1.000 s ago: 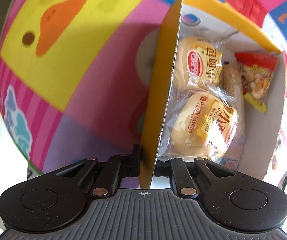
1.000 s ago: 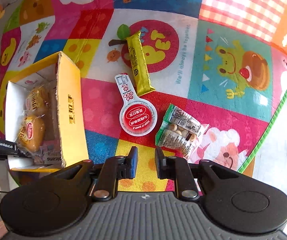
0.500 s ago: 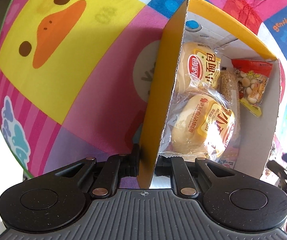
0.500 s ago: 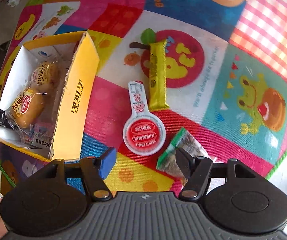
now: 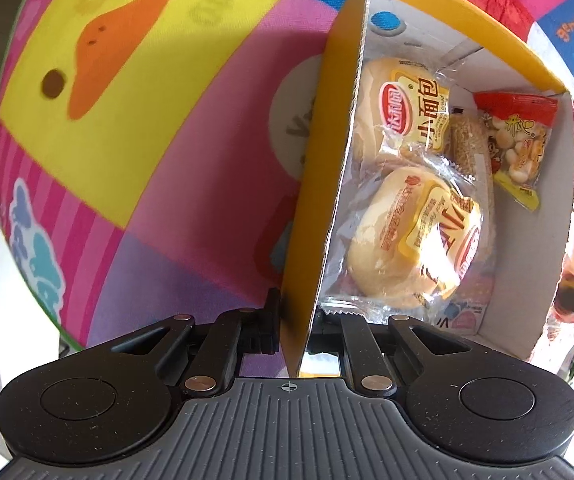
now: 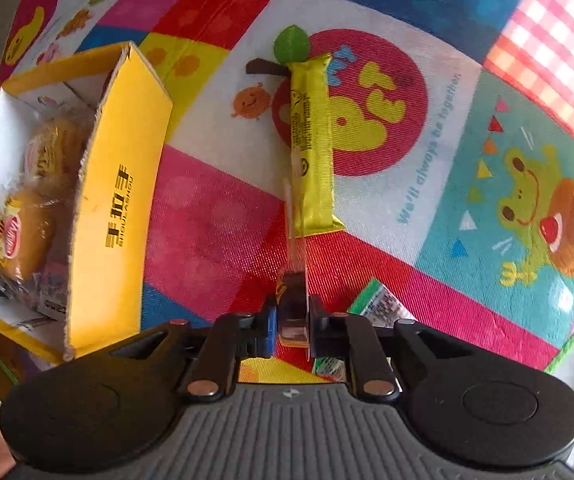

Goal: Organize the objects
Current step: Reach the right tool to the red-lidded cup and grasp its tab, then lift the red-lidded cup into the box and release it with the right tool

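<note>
A: From the left wrist, the left gripper (image 5: pixel 293 320) is seen clamped on the yellow box (image 5: pixel 319 184) wall; buns (image 5: pixel 411 240) and a red snack bag (image 5: pixel 519 140) lie inside

B: Only the right wrist view shows the right gripper (image 6: pixel 291 322) clamped on a sauce cup (image 6: pixel 293 304), held edge-on above the mat (image 6: pixel 215 216), near a yellow bar (image 6: pixel 311 140)

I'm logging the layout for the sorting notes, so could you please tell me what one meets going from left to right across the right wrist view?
Wrapped buns inside the yellow box → the box's near wall → yellow snack bar on the mat → frog picture printed on the mat.
</note>
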Available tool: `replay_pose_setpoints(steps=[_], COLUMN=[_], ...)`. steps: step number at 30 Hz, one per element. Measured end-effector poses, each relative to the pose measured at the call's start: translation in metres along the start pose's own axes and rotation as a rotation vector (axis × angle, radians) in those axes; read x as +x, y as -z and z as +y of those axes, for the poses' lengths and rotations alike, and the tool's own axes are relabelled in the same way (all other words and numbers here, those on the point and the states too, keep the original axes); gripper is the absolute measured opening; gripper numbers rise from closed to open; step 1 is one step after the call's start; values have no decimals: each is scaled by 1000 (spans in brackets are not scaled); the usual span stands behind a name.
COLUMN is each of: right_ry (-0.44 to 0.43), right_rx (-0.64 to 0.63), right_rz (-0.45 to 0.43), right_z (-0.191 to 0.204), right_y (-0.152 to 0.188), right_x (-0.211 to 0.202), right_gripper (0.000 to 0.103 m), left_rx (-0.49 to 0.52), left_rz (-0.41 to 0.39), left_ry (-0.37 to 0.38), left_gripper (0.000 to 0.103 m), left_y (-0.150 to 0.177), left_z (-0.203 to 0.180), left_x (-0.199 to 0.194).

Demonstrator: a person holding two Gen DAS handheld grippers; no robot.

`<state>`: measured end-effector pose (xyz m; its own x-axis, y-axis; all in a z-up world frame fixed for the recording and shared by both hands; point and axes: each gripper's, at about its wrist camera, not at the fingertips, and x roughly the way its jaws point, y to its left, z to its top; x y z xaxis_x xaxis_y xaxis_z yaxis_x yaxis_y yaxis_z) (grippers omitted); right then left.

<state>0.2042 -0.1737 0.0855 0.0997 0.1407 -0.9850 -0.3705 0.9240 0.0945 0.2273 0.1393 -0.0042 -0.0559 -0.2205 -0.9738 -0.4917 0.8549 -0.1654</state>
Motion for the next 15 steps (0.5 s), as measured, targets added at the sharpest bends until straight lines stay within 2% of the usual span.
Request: replay_pose_setpoints(steps=[8, 15], right_ry=[-49, -12], right_rx=[277, 324], right_rz=[-96, -136], right_z=[-13, 31], right_y=[47, 80], right_x=[-89, -137], right_gripper=[14, 14], left_rx=[127, 225], left_rz=[-11, -35], left_ry=[68, 92], left_gripper=[14, 16], left_y=[-24, -31], left_z=[-37, -49], left_x=[-2, 2])
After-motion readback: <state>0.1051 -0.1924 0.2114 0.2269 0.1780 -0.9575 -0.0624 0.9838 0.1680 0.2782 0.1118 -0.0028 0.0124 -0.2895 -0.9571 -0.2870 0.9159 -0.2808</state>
